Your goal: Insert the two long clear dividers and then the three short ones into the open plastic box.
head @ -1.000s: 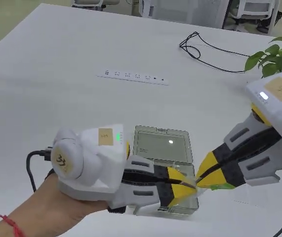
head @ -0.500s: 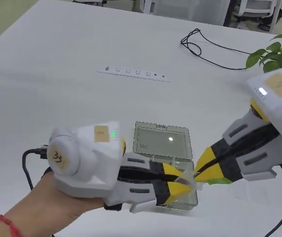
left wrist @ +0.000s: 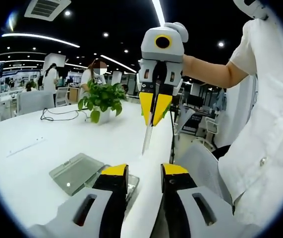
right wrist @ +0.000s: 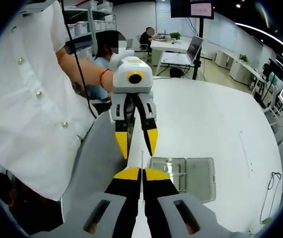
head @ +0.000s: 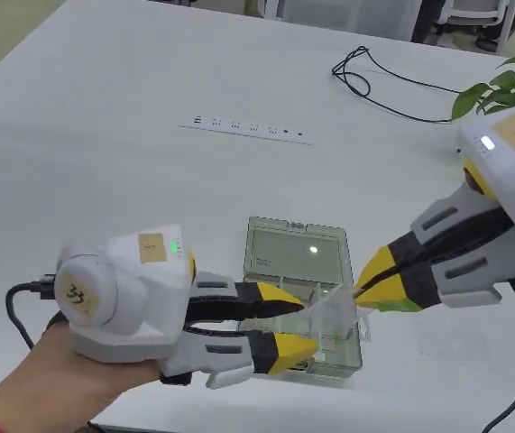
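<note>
Divider [head: 336,311] hangs in closed jaws of right gripper [head: 358,291], facing parted, empty jaws of left gripper [head: 307,323].

Clear box [head: 336,362] open, lid [head: 295,253] flat; clear divider [head: 333,312] tilted above it.

The box [head: 295,257] and the divider [head: 336,311] are made of clear, glossy plastic, and the table [head: 104,135] is finished smooth, matt white.

Wide bare bench [head: 104,117] lies open to the left of the plastic box [head: 293,257]. Beyond it sit a power strip [head: 248,129], a looped cable [head: 374,77] and, at right, a plant [head: 484,92].
</note>
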`<state>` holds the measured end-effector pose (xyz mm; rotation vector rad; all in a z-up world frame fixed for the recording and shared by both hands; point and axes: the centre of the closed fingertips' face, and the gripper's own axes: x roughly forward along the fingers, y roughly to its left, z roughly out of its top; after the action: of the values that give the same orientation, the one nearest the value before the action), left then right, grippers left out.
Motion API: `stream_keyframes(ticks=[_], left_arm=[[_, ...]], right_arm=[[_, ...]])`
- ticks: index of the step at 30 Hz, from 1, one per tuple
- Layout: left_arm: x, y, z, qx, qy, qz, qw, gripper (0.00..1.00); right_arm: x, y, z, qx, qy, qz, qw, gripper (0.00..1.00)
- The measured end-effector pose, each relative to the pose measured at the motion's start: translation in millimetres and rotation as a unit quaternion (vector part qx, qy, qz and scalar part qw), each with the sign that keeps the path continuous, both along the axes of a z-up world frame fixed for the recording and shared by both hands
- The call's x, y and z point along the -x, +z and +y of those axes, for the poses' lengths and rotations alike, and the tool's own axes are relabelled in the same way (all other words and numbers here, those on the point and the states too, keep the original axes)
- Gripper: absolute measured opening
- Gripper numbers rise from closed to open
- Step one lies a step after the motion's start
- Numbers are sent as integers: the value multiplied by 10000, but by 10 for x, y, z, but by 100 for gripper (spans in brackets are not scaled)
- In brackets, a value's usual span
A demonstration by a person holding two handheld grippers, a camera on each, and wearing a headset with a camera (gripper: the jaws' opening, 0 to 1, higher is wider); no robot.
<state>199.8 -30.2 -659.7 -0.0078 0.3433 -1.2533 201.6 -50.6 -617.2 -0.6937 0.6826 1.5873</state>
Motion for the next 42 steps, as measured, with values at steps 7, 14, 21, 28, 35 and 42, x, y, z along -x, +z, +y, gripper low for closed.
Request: stream_keyframes(ticks=[7,14,21,28,35,42], left_arm=[[-62,-156,208,-246,314,-52,9992,47],[-108,-312,370,-424,454,27,9981,67],[-152,-440,475,-558,485,-11,9973,83],[-214,-529,551,-552,552,15,9969,99],[-218,-632,583,-641,514,111,9966,100],[-240,-686,595,-612,532,204,9965,100]], right_arm=[[-170,-67,20,-26,-171,-76,9998,2],[-337,-225,99,-29,-316,-55,9995,2],[-506,-418,213,-49,-426,3,9991,2],[-605,-655,339,-56,-479,65,9988,2],[-700,-913,408,-72,-617,152,9980,2],[-753,-1139,422,-101,-743,221,9969,2]])
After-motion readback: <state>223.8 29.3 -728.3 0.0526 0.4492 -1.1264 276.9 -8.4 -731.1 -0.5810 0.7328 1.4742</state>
